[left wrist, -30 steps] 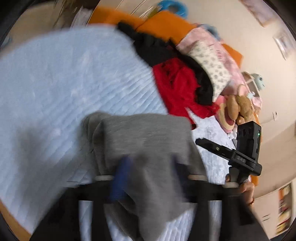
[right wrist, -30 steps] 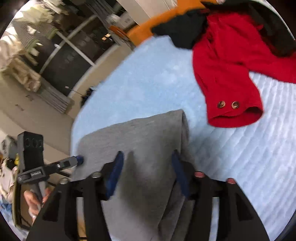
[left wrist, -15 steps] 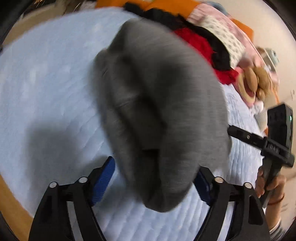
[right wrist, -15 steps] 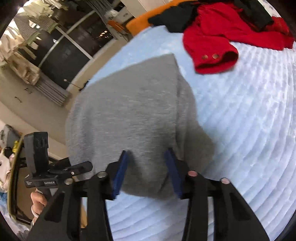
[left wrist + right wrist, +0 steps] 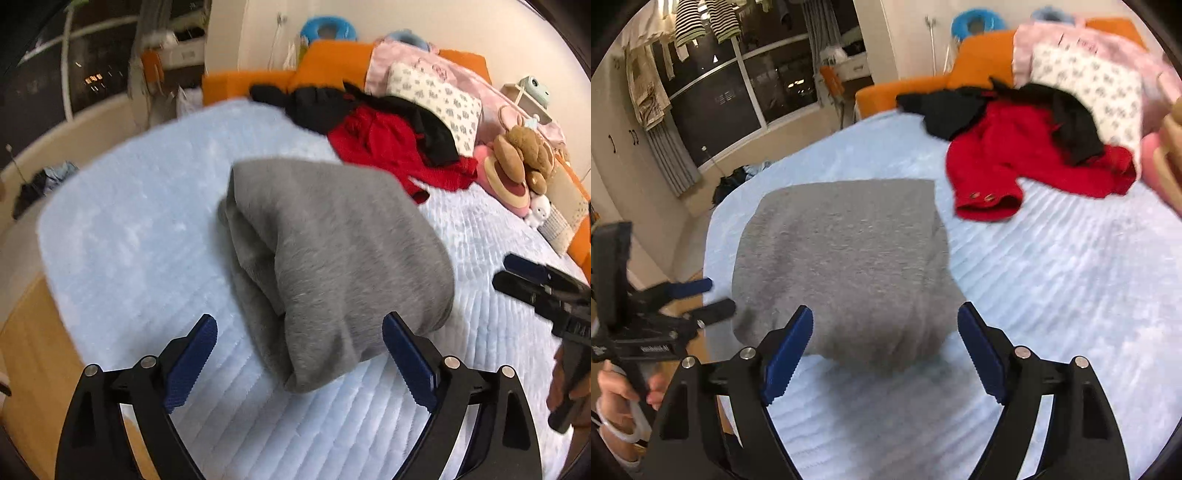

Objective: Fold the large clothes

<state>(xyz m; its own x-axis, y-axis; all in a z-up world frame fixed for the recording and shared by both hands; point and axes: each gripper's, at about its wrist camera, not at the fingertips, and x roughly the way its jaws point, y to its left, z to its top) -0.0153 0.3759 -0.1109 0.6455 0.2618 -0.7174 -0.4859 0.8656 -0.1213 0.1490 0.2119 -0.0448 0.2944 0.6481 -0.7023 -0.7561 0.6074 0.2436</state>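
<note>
A folded grey garment [image 5: 332,254] lies in a bundle on the light blue bed cover [image 5: 129,229]; it also shows in the right wrist view [image 5: 846,266]. My left gripper [image 5: 299,360] is open and empty, just behind the bundle's near edge. My right gripper [image 5: 884,345] is open and empty, also just behind the bundle. The right gripper shows in the left wrist view [image 5: 524,280] at the right, and the left gripper shows in the right wrist view [image 5: 709,299] at the left, beside the bundle.
A red garment [image 5: 1027,162] and a black garment [image 5: 953,107] lie heaped at the far side of the bed. A patterned pillow [image 5: 439,103], pink blanket and stuffed toys [image 5: 521,162] sit by the orange headboard [image 5: 332,62]. The bed's wooden edge [image 5: 33,350] is at the left.
Both grippers were shut on the grey garment, carried its near part forward over itself, then opened and let go. The garment now lies folded and both grippers have drawn back.
</note>
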